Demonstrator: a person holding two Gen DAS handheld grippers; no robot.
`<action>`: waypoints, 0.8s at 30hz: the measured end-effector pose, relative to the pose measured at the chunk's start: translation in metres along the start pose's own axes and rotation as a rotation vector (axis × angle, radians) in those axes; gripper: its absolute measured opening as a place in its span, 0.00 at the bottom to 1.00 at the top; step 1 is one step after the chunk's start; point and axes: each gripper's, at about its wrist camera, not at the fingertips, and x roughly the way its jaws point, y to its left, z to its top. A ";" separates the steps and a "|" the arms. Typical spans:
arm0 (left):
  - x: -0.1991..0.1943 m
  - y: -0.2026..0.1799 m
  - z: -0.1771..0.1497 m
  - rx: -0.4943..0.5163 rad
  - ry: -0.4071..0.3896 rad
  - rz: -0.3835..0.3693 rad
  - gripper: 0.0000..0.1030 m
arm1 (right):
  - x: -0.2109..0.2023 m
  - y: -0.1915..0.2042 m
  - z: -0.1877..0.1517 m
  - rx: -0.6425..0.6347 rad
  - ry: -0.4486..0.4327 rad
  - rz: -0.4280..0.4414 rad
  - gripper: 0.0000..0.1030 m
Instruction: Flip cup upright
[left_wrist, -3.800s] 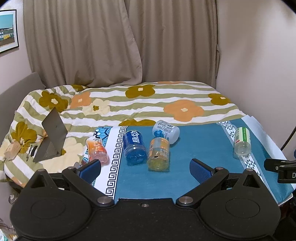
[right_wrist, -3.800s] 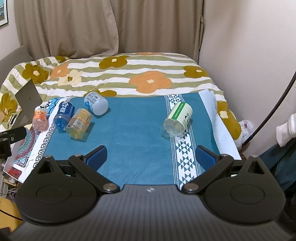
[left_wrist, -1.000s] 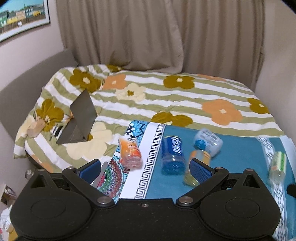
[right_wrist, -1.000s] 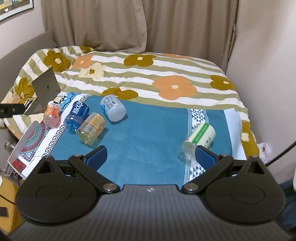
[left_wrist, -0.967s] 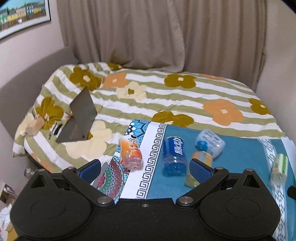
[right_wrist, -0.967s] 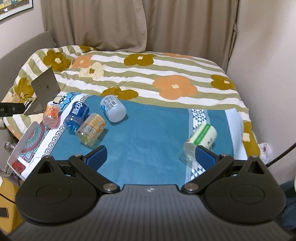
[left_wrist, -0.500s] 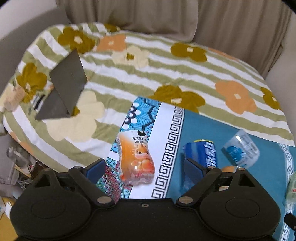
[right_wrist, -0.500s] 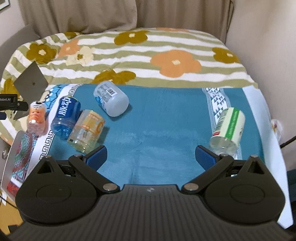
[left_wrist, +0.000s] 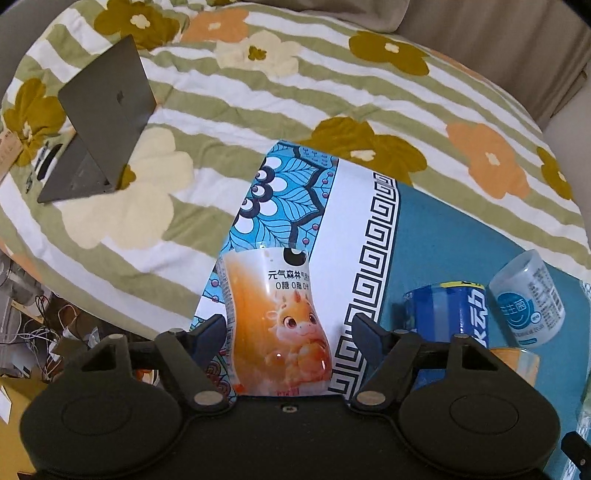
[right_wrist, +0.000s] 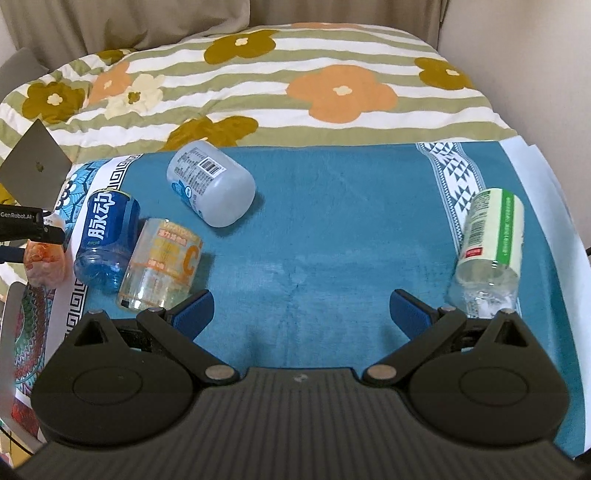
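Note:
An orange cup (left_wrist: 275, 317) with a cartoon dragon label lies on its side on the patterned cloth (left_wrist: 288, 195). My left gripper (left_wrist: 288, 328) is open, its fingers on either side of this cup; the left finger sits close to it, the right one apart. The same cup (right_wrist: 44, 254) shows at the far left of the right wrist view. My right gripper (right_wrist: 301, 308) is open and empty above the blue cloth (right_wrist: 332, 221). A green-labelled cup (right_wrist: 489, 247) lies on its side just right of it.
A blue cup (right_wrist: 107, 236), a yellow cup (right_wrist: 162, 262) and a white cup (right_wrist: 210, 184) lie on their sides on the blue cloth. A grey laptop (left_wrist: 99, 114) stands open on the flowered bedcover. The bed edge drops to floor clutter (left_wrist: 37, 332) at left.
My left gripper has moved forward and down, so the orange cup now lies between its fingers. My right gripper has moved closer to the blue cloth and stays open.

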 end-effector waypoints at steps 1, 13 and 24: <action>0.002 0.000 0.001 0.002 0.004 0.001 0.71 | 0.002 0.002 0.001 -0.002 0.003 -0.001 1.00; 0.005 -0.005 0.001 0.038 0.020 -0.003 0.60 | 0.010 0.007 0.009 0.004 0.005 -0.003 1.00; -0.024 -0.014 -0.015 0.048 -0.009 -0.011 0.59 | 0.000 0.001 0.009 -0.001 -0.016 0.021 1.00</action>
